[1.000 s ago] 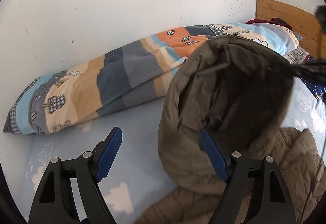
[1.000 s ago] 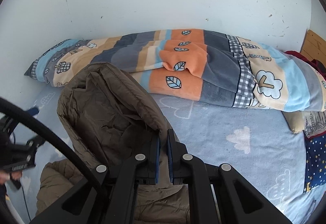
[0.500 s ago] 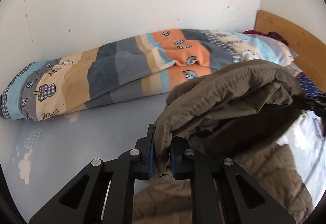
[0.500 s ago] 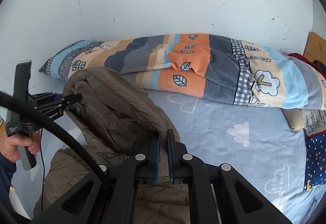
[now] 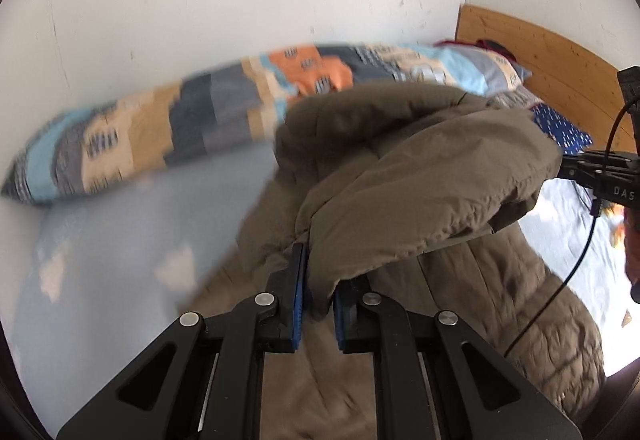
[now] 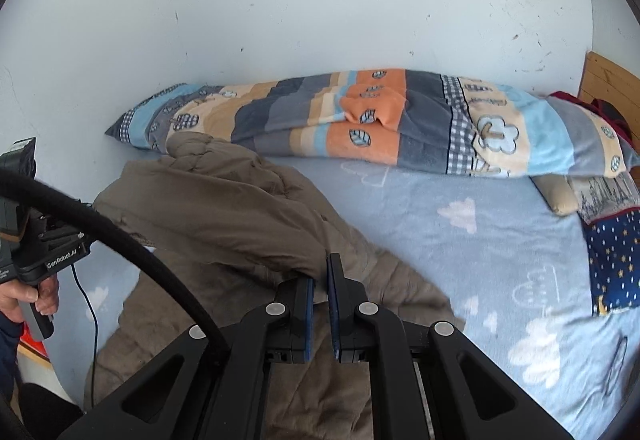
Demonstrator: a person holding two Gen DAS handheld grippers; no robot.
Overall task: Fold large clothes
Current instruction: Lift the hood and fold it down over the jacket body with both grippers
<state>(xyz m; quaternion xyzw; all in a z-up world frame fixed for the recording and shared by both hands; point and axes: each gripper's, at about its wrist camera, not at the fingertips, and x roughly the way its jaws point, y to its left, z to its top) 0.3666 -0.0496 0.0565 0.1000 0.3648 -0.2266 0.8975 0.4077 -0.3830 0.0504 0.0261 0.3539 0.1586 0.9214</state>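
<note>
On the pale blue cloud-print bed sheet [image 6: 460, 252] lies the olive-brown padded coat [image 6: 224, 208], its hem lifted. The left gripper [image 5: 318, 304] pinches one corner, the right gripper [image 6: 319, 288] the other (both clamped on fabric). Sleeves and collar are hidden beneath; the left view is motion-blurred.

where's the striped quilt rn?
The striped quilt lies rolled along the white wall at the bed's far edge, behind the brown coat, in both wrist views.
</note>
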